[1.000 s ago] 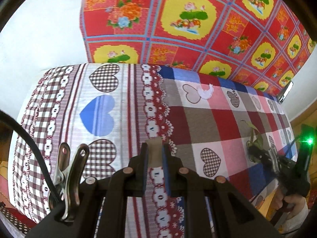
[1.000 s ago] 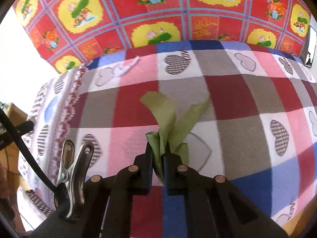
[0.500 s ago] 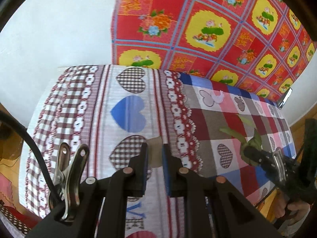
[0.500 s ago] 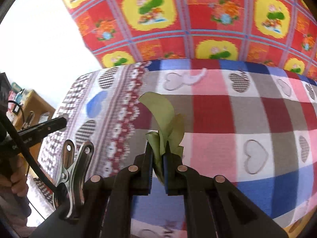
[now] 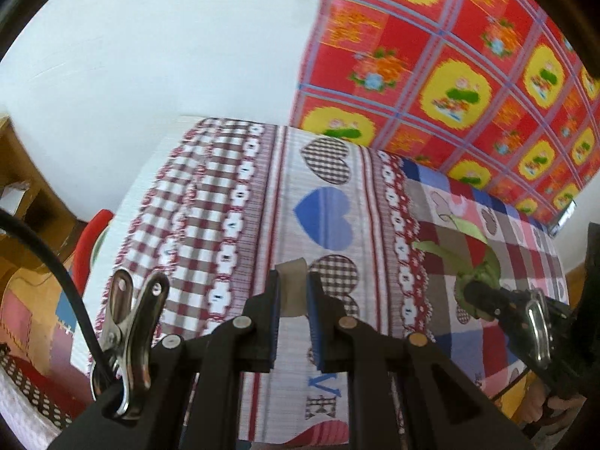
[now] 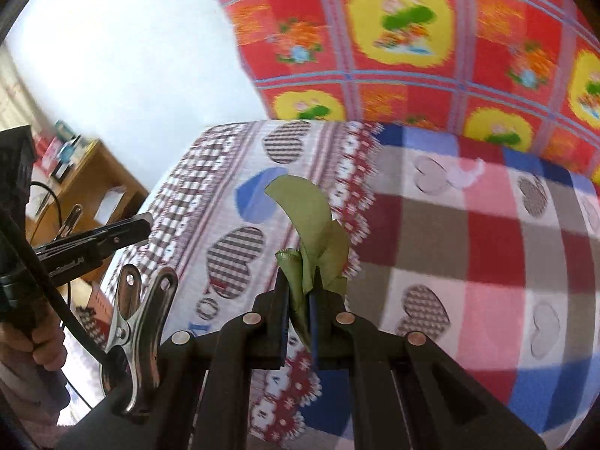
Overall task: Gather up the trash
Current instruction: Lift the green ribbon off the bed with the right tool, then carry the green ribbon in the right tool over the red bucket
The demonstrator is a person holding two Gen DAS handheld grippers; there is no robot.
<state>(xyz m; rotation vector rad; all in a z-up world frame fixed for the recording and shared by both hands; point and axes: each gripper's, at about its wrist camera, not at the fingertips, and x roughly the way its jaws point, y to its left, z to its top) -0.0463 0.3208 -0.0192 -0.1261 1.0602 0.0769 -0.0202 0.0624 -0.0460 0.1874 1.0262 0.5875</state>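
Left tool (image 5: 292, 292) is clamped on a small beige scrap (image 5: 291, 281) above the bed (image 5: 225, 202), near its left edge; right tool (image 6: 300, 292) pinches a green ribbon bundle (image 6: 311, 225) — loose tails stick out, could snag or slip free if the grip is shallow. No bin in view, drop-off spot unknown. Scrap mostly hidden by pads, material unclear — frames motion-blurred.

Each fisheye view looks forward and steeply down along its own gripper's fingers, close above the bed (image 5: 322, 202). Both share the heart-patterned bedspread (image 6: 468, 232) and the red floral cloth (image 5: 468, 75); each also catches the other gripper at its edge.
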